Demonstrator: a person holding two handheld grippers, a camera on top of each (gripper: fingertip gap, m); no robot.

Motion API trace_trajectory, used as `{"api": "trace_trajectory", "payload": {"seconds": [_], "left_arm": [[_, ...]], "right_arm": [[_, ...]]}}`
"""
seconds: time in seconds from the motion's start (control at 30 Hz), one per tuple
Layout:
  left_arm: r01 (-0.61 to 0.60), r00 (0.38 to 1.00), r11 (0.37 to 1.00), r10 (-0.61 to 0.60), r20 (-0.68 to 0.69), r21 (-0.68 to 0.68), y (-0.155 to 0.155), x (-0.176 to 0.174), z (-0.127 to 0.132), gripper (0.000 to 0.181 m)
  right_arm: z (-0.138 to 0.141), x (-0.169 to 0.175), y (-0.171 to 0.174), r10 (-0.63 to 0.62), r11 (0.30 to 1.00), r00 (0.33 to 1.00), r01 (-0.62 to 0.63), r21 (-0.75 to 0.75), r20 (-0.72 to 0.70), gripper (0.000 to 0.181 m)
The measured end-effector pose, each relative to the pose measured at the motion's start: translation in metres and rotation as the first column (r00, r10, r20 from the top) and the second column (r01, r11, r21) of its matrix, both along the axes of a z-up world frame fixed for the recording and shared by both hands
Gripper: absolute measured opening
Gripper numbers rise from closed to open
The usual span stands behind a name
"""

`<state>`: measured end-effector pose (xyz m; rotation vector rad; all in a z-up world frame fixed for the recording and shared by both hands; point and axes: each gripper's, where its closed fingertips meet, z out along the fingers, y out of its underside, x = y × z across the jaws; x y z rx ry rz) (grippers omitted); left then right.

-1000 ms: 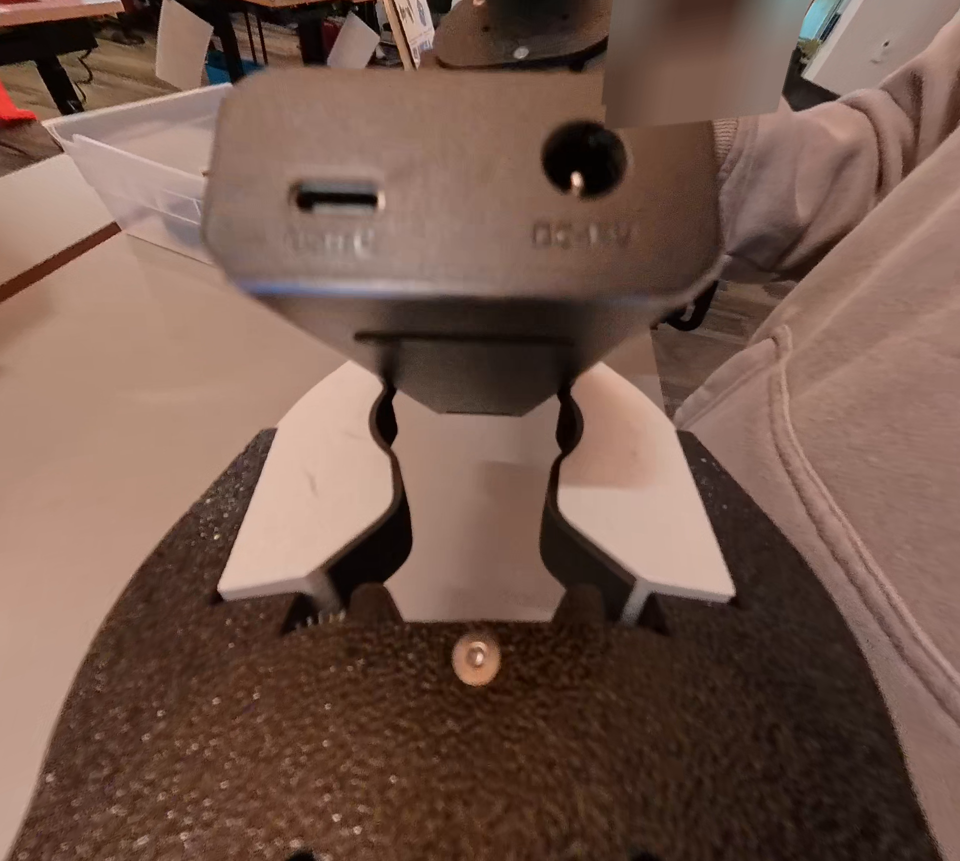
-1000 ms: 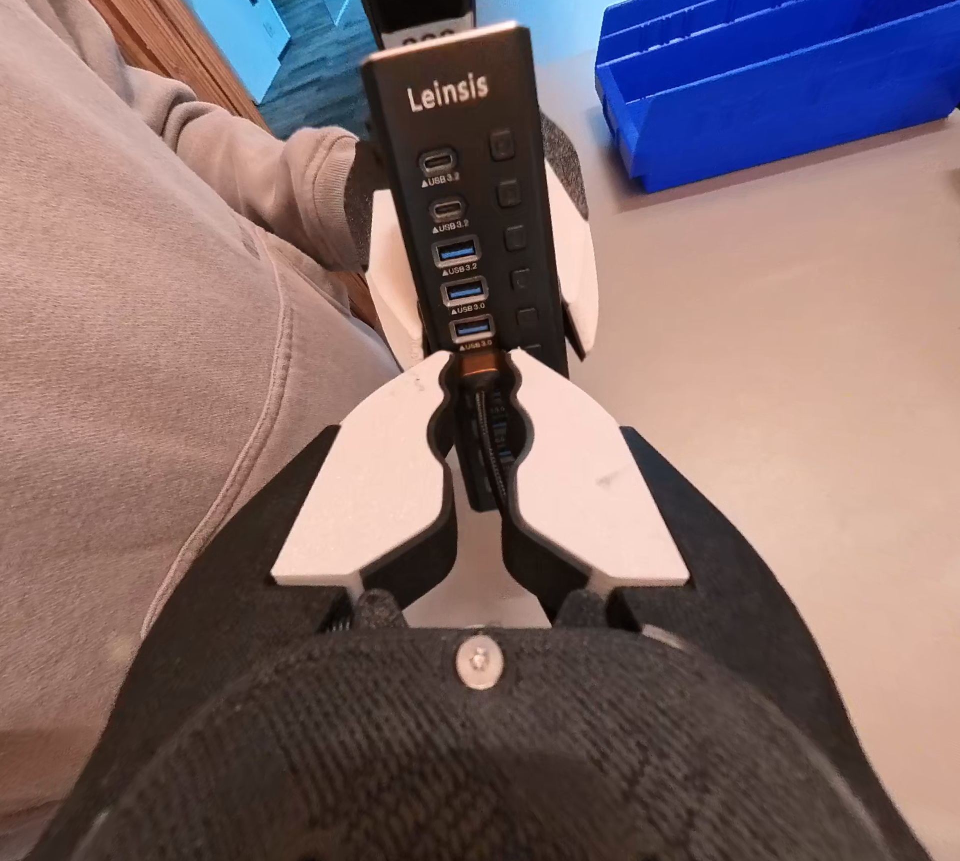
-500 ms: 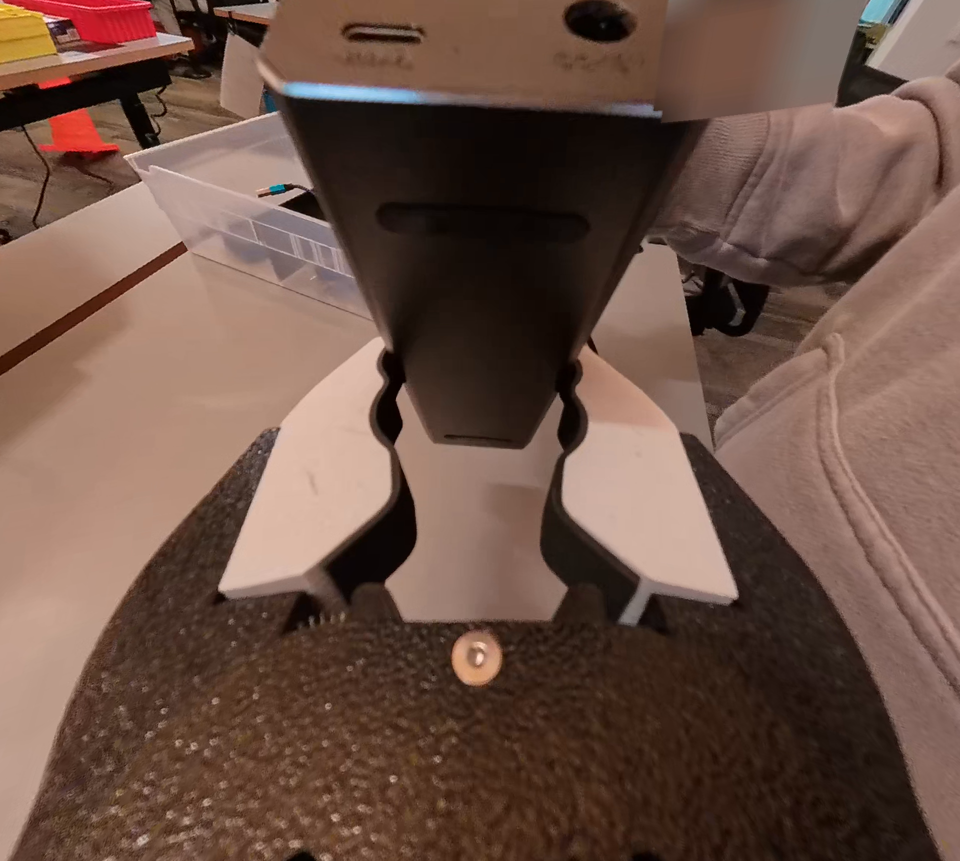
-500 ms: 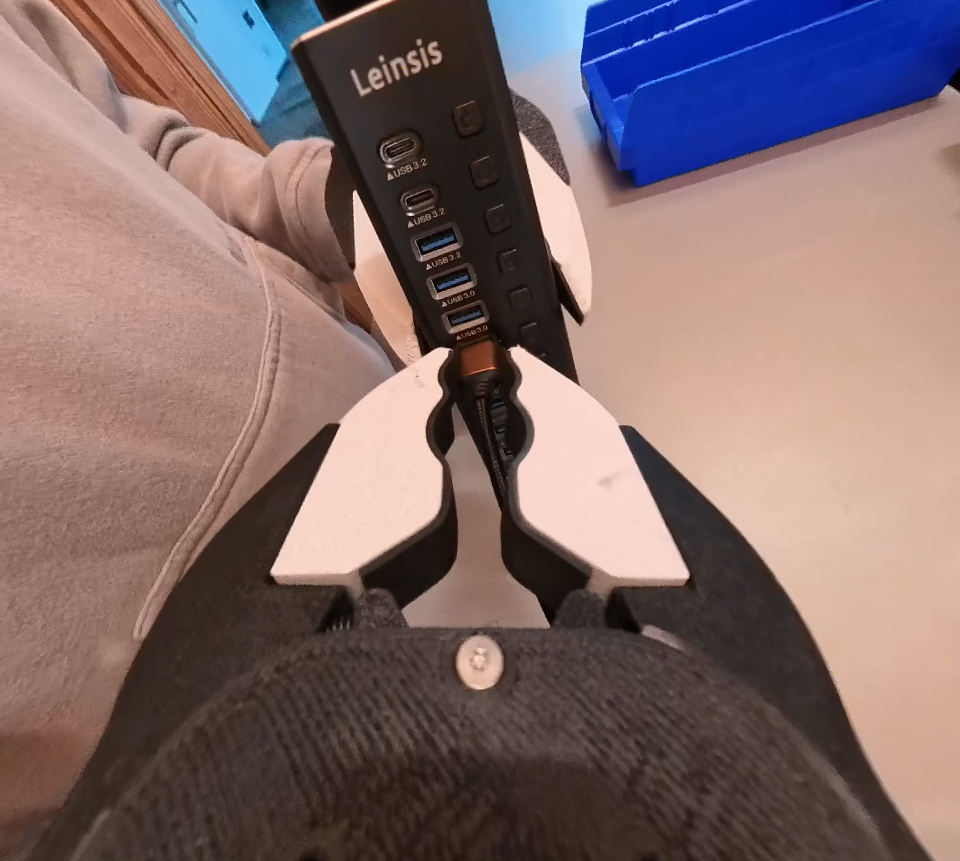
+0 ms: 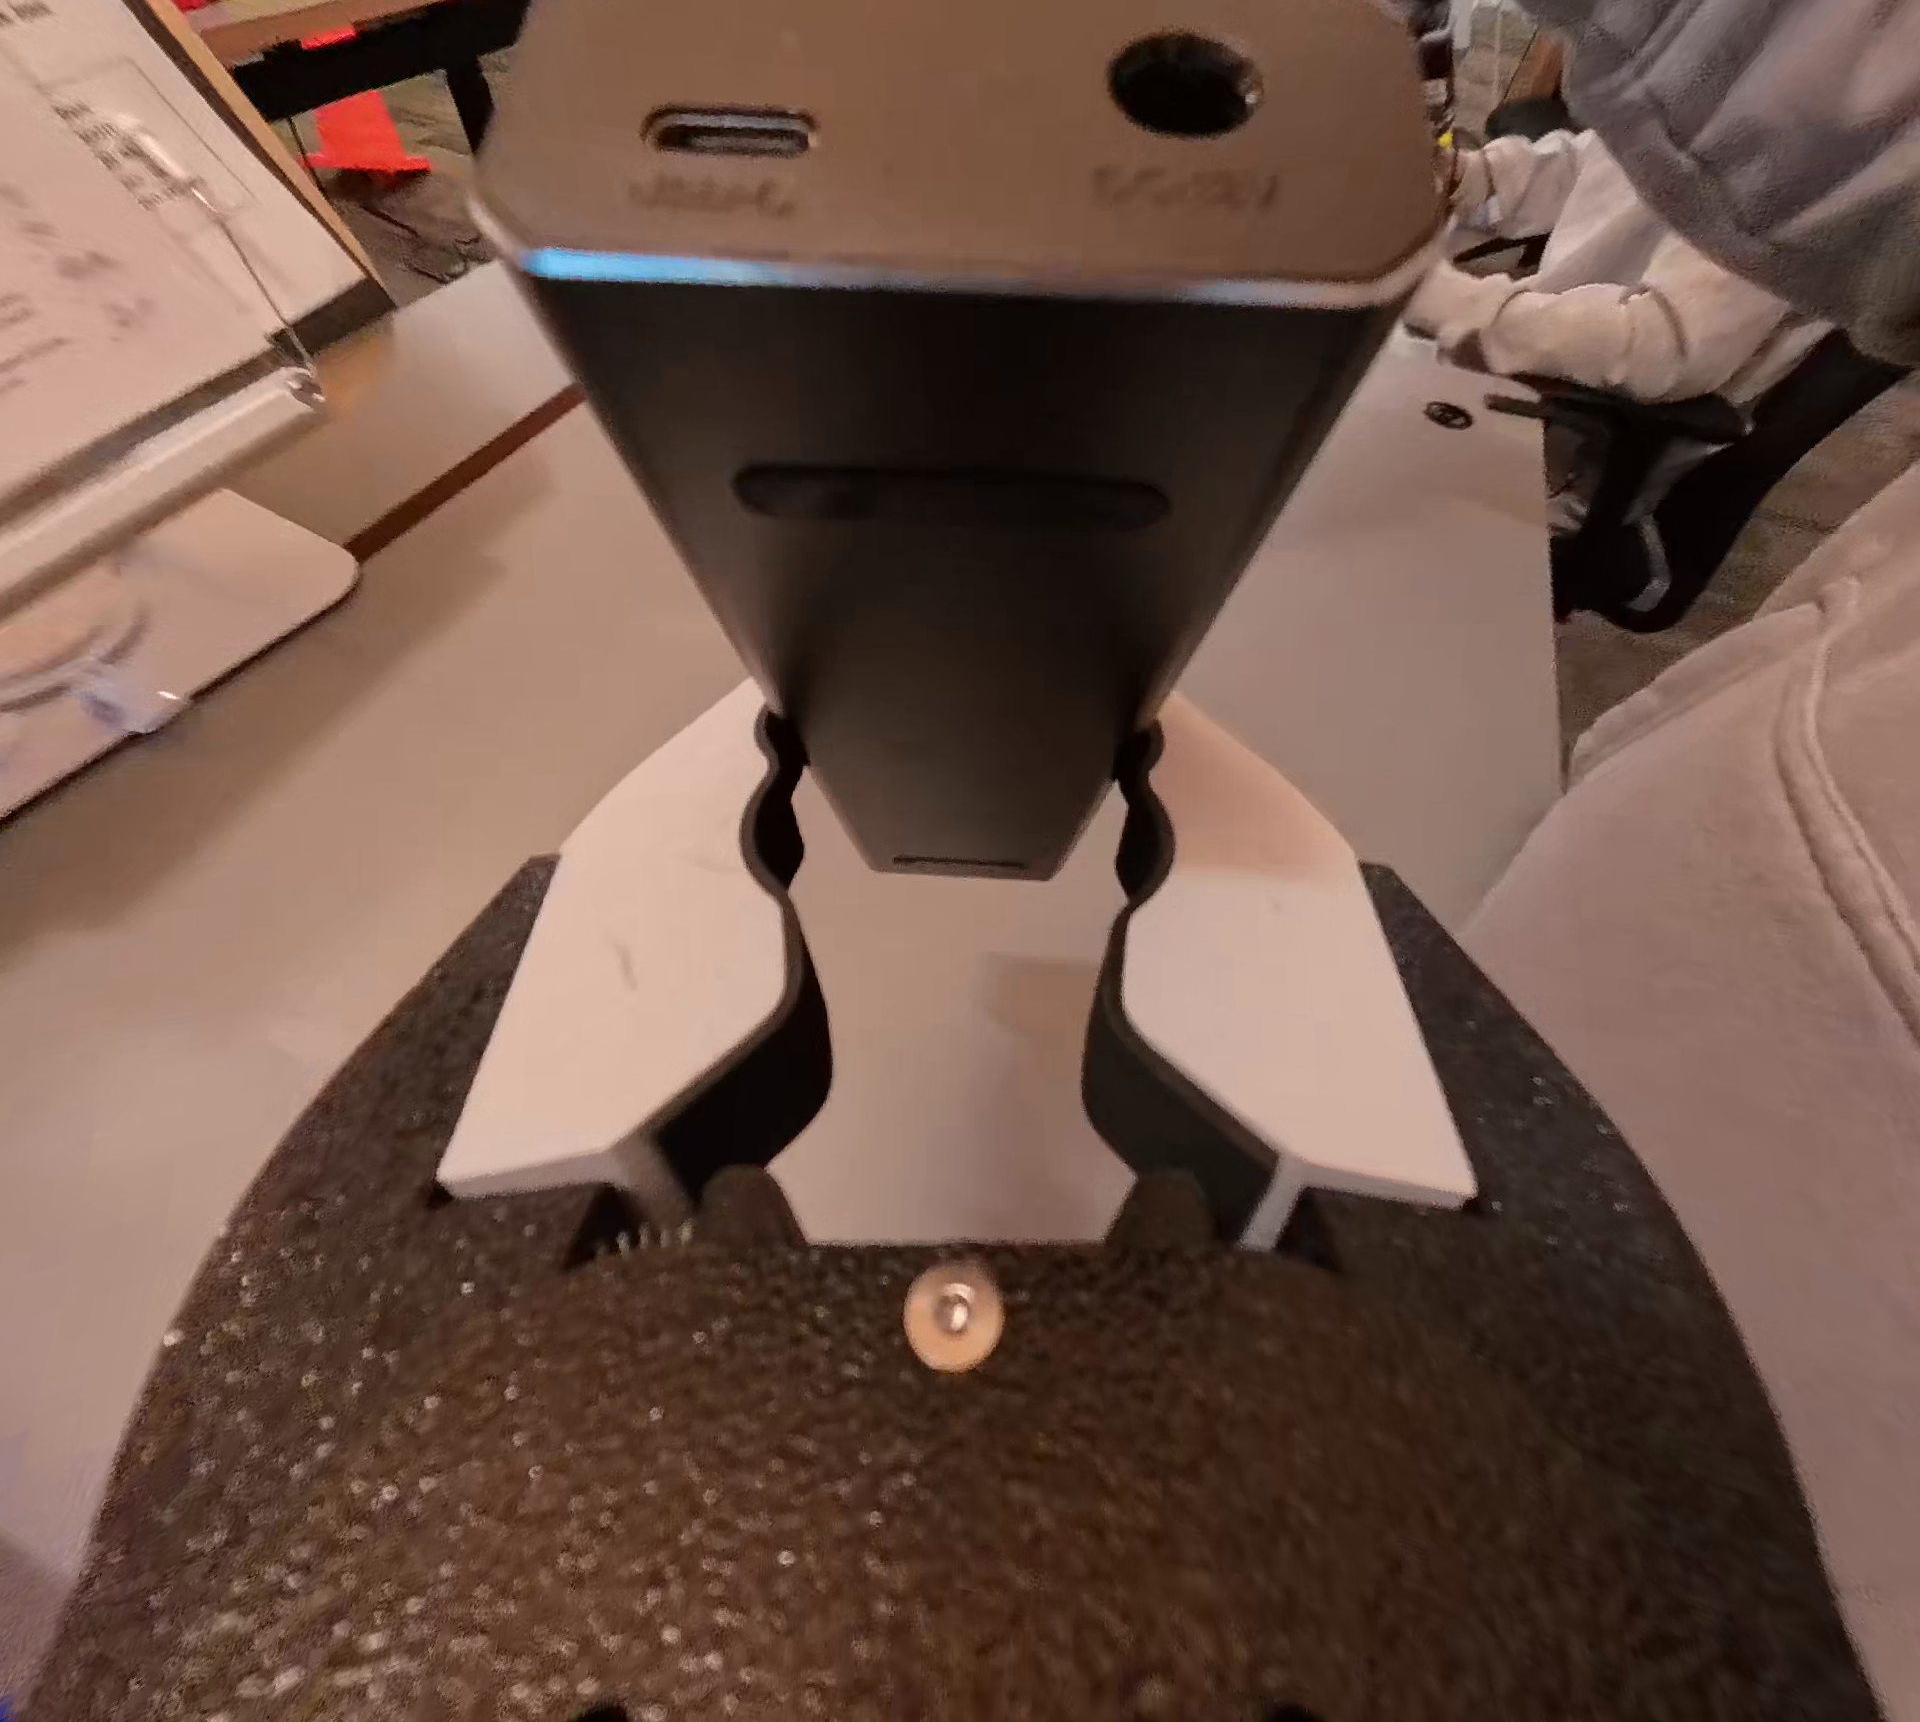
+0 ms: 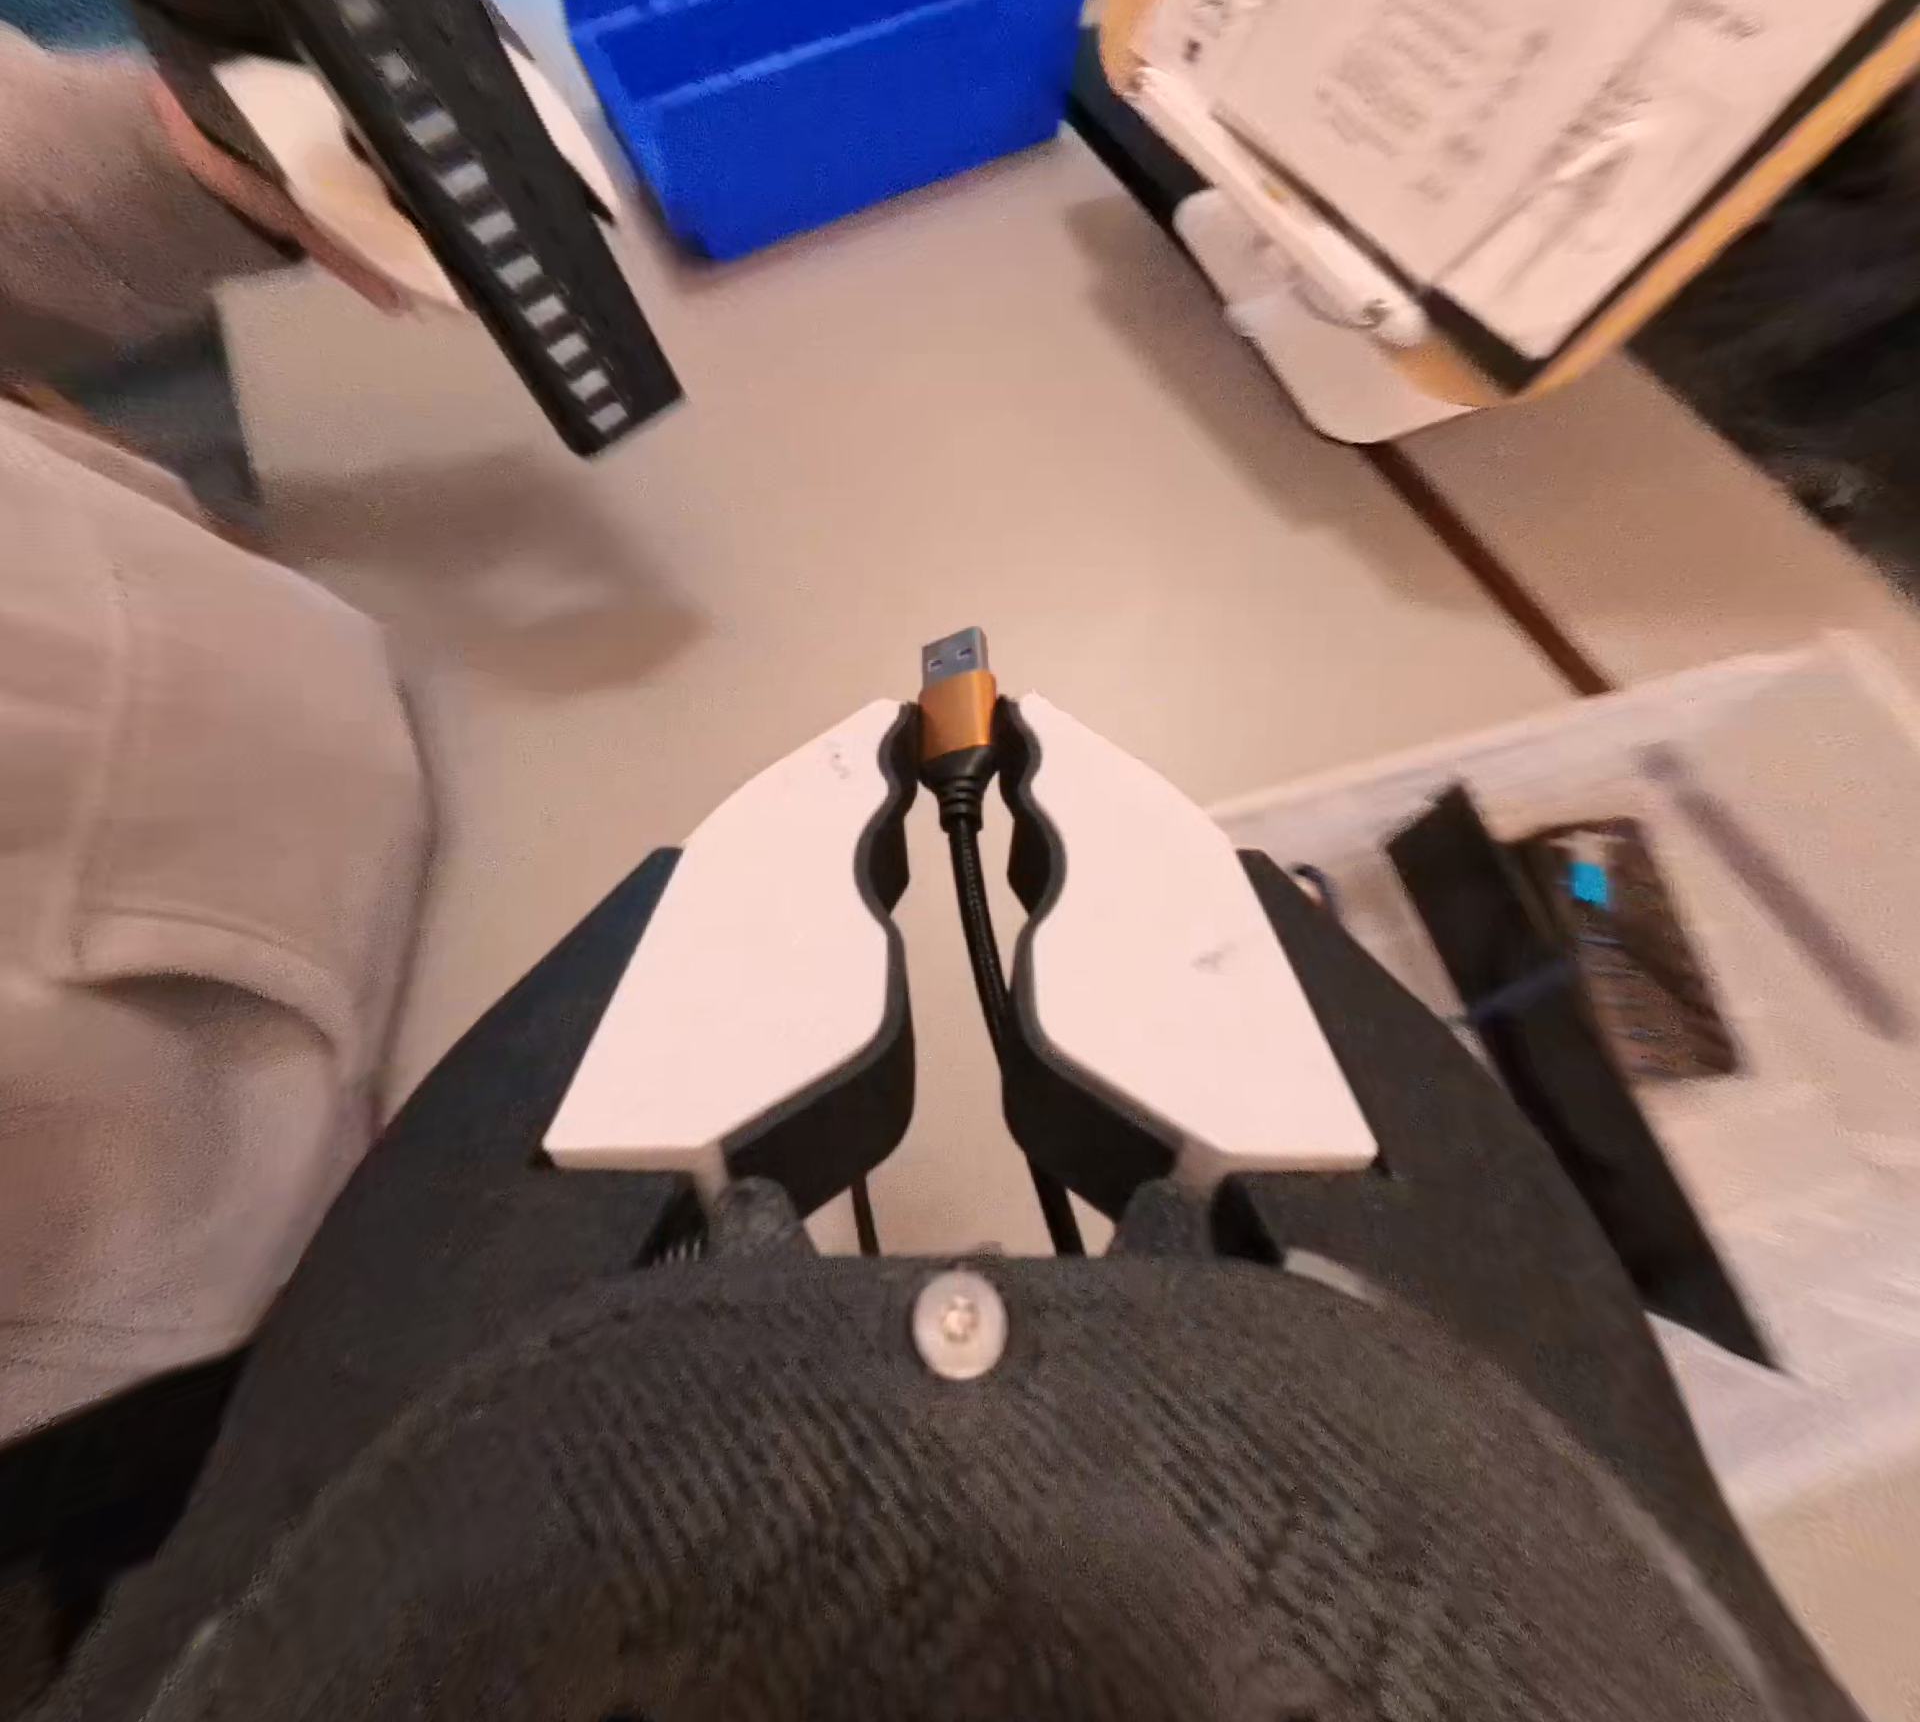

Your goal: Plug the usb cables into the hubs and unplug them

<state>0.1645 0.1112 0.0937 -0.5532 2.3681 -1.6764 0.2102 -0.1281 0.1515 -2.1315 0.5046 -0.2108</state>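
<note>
Hub [image 5: 956,384], black, clamped by its narrow end in my left tool [image 5: 956,799], port end raised toward 12 o'clock, clear of table [image 5: 416,737]. My right tool [image 6: 958,722] pinches cable [image 6: 977,903] by orange plug [image 6: 956,711], metal tip free. From right view, hub sits at 10 o'clock, blue bin [image 6: 831,72] at 12, well apart from plug.

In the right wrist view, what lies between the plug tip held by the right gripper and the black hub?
Only bare table, seen in the right wrist view. The USB plug in the right gripper is out of the hub, which the left gripper holds.
</note>
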Motion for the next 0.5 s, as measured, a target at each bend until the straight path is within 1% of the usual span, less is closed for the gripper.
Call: {"api": "trace_trajectory", "payload": {"seconds": [0.03, 0.07, 0.13, 0.2, 0.27, 0.3, 0.37, 0.43, 0.47, 0.5], "left_arm": [[-0.003, 1.000, 1.000, 0.003, 0.016, 0.007, 0.000, 0.002, 0.004, 0.060], [0.003, 1.000, 1.000, -0.003, 0.020, 0.006, -0.001, 0.001, 0.007, 0.060], [0.014, 1.000, 1.000, -0.014, 0.027, -0.003, -0.005, -0.001, 0.010, 0.060], [0.021, 1.000, 1.000, -0.020, 0.014, -0.022, -0.010, -0.002, 0.010, 0.060], [0.019, 1.000, 0.999, -0.019, 0.001, -0.047, -0.014, -0.002, 0.008, 0.060], [0.024, 1.000, 0.998, -0.025, -0.010, -0.059, -0.016, -0.003, 0.007, 0.060], [0.030, 0.999, 0.997, -0.031, -0.015, -0.075, -0.020, -0.004, 0.004, 0.060], [0.035, 0.999, 0.996, -0.037, -0.030, -0.079, -0.024, -0.005, -0.001, 0.060], [0.036, 0.999, 0.996, -0.039, -0.035, -0.084, -0.025, -0.006, -0.003, 0.060], [0.038, 0.998, 0.995, -0.042, -0.041, -0.089, -0.026, -0.007, -0.004, 0.060]], "right_arm": [[0.009, 0.006, -0.010, -0.022, 1.000, 0.999, 0.022, 0.004, 0.039, 0.015], [0.022, 0.015, -0.017, -0.067, 0.997, 0.994, 0.063, 0.048, 0.086, 0.015], [0.044, 0.027, -0.028, -0.094, 0.988, 0.980, 0.070, 0.141, 0.174, 0.015], [0.059, 0.047, -0.045, -0.182, 0.970, 0.949, 0.130, 0.205, 0.259, 0.015], [0.066, 0.057, -0.050, -0.166, 0.958, 0.944, 0.086, 0.272, 0.284, 0.015], [0.067, 0.067, -0.054, -0.198, 0.945, 0.934, 0.102, 0.312, 0.296, 0.015], [0.065, 0.080, -0.056, -0.210, 0.917, 0.911, 0.058, 0.396, 0.354, 0.015], [0.058, 0.098, -0.065, -0.309, 0.882, 0.846, 0.083, 0.465, 0.435, 0.015], [0.054, 0.104, -0.069, -0.361, 0.846, 0.824, 0.092, 0.525, 0.438, 0.015], [0.046, 0.110, -0.072, -0.393, 0.813, 0.825, 0.107, 0.572, 0.405, 0.014]]}}
